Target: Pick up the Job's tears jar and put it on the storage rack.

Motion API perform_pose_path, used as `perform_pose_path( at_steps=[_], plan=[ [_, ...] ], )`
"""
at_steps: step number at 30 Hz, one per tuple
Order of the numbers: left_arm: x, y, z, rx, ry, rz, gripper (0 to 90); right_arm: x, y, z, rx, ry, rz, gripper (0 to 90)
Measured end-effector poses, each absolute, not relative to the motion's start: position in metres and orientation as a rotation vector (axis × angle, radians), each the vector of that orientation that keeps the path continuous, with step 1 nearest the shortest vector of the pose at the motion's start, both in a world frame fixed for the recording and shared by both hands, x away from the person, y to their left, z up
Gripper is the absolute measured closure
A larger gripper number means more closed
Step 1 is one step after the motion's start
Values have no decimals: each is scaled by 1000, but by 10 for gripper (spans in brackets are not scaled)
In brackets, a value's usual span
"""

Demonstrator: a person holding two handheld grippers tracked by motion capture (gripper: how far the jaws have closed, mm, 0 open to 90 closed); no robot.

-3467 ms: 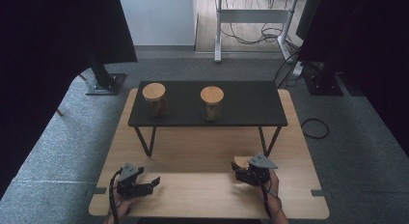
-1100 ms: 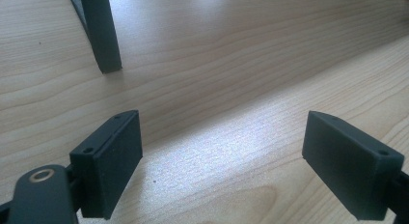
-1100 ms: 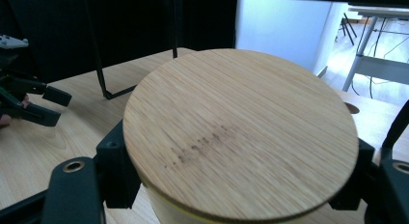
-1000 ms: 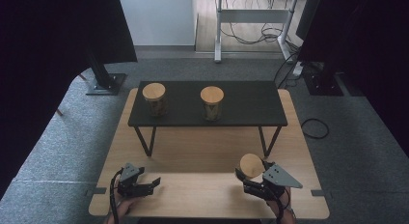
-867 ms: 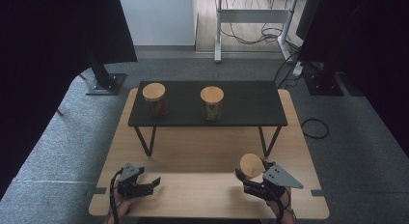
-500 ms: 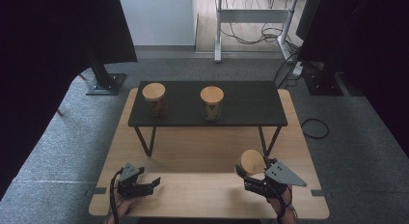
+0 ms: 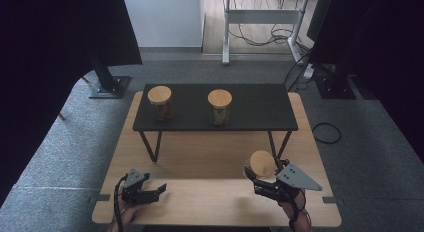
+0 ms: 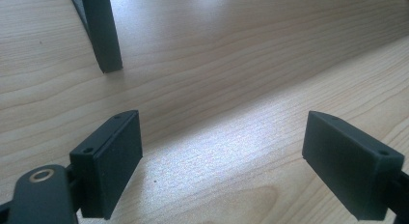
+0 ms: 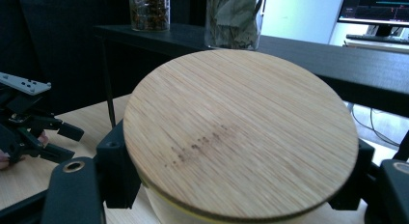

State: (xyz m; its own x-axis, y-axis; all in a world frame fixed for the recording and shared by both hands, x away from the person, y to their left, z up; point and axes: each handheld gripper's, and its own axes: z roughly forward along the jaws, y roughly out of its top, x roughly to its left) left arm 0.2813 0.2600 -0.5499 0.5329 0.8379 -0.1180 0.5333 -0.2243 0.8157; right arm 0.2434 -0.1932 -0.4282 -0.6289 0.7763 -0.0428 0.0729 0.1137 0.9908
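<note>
Right gripper view: right tool (image 9: 236, 185) is clamped on a jar with a bamboo lid (image 9: 238, 132), one black jaw on each side just under the lid's rim.
Held jar: in the high view the same jar (image 7: 262, 163) sits in the right tool (image 7: 260, 179) above the near right part of the worktop (image 7: 210, 157), in front of the black shelf's right legs.
Grip risk: jaws bite high on the jar, close under the lid; if the body is glass it could slip or tip out under its own weight, and I can't see the lower part to judge.
Lid risk: whether the lid is seated tight can't be told; a loose one could pop off if the jar tilts.
Shelf risk: black shelf (image 7: 215, 107) stands just ahead; a low carry could knock the jar against its front edge or its leg (image 7: 280, 144).
Neighbours: two more jars on the shelf, left jar (image 7: 160, 102) and middle jar (image 7: 220, 106); a placement too close could topple the middle one.
Left tool: left tool (image 7: 145, 192) is wide apart and holds nothing, low over the near left of the worktop, well apart from the action; little trouble there.
</note>
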Motion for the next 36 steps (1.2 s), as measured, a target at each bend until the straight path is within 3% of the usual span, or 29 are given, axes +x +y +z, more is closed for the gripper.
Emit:
perform_pose_path(
  at_steps=[36],
  plan=[
    [281, 259, -550, 1899, 1118, 443, 134, 248, -183, -392, 741, 1782, 1575, 246]
  ],
)
